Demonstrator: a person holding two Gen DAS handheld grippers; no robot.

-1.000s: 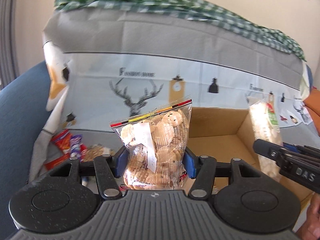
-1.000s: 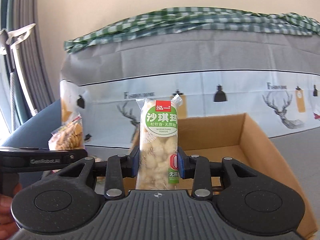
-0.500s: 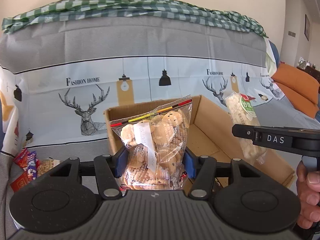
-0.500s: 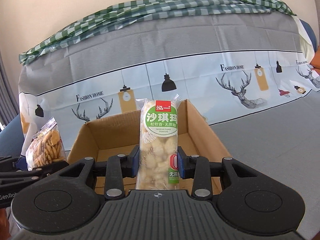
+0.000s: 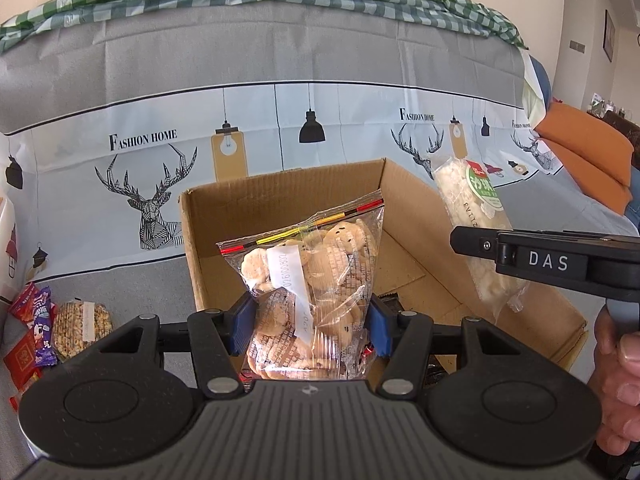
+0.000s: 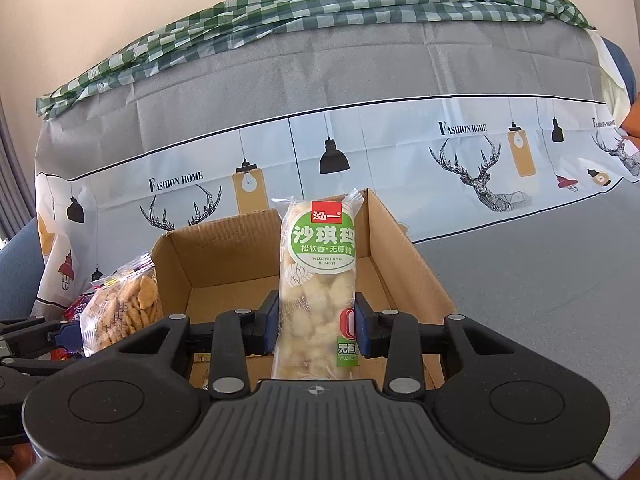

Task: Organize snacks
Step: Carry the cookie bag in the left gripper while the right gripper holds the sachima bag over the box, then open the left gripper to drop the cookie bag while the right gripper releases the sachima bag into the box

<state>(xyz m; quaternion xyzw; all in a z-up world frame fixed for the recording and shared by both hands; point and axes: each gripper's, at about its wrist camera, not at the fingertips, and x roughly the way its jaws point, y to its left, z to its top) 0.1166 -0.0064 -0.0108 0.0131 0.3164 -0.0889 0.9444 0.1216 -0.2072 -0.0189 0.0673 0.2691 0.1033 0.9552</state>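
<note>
Compared with the frames taken half a second and one second earlier, the cardboard box (image 5: 280,200) occupies more of the centre of both views and sits squarely behind each held item; the grips themselves are unchanged. The left gripper (image 5: 308,326) is clamped on the cookie bag (image 5: 308,280), its blue pads (image 5: 240,326) pressing the lower sides of the bag. The bag stands upright at frame centre, long axis vertical, with its striped zip seal at the top, slightly tilted up to the right. It is clear crinkled film holding round biscuits, with a white label strip on the front. The right gripper (image 6: 316,330) is clamped on the sachima pack (image 6: 320,280), also upright at frame centre, long axis vertical, red and green label toward the camera. The pack is a long narrow clear wrapper with a crimped top over pale lumpy pastry. The box is open-topped brown corrugated board. Loose snack packets (image 5: 44,320) lie at the lower left of the left view on the printed deer cloth (image 5: 140,184).
</note>
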